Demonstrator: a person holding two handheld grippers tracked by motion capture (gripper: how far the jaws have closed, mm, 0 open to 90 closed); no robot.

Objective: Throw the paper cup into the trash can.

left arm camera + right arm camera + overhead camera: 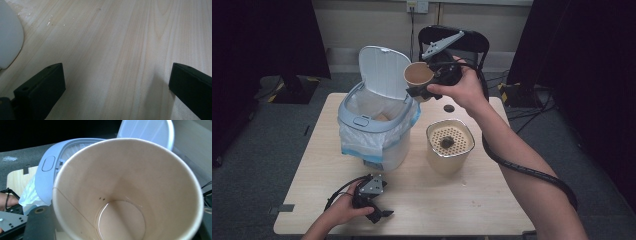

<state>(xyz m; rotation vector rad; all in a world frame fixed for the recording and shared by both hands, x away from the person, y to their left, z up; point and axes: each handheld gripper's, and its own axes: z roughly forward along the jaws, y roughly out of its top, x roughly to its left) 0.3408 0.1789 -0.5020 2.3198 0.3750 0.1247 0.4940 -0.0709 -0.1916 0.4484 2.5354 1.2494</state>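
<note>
I am holding my right claw (421, 86) up in the air with its jaws clamping a paper cup (418, 75) between them. The cup is tipping on its side, its mouth turned toward the high view, and it is sitting at the tip of the claw, out past my right hand (462, 90). In the right gripper view the cup (130, 192) is looming right above the jaws, and I am seeing straight into it: pale inside, a round bottom, a few small dark specks on the wall.

Just below and beyond the cup, the bin (374, 130) is standing with its lid (384, 70) swung up and a white liner (357, 142) hanging over its rim. In the right gripper view the bin (50, 170) is showing behind the cup, with the lid (147, 131) rising above it. Under my right forearm, a strainer pot (450, 145) is sitting on the table (452, 200), with a dark lump on its perforated top.

My left claw (379, 212) is resting low on the table, well apart from the cup, with my left hand (343, 210) around it. Its jaws are standing wide apart with bare wood (120, 62) between them, and a pale curved edge (10, 37) is lying off to their left.
</note>
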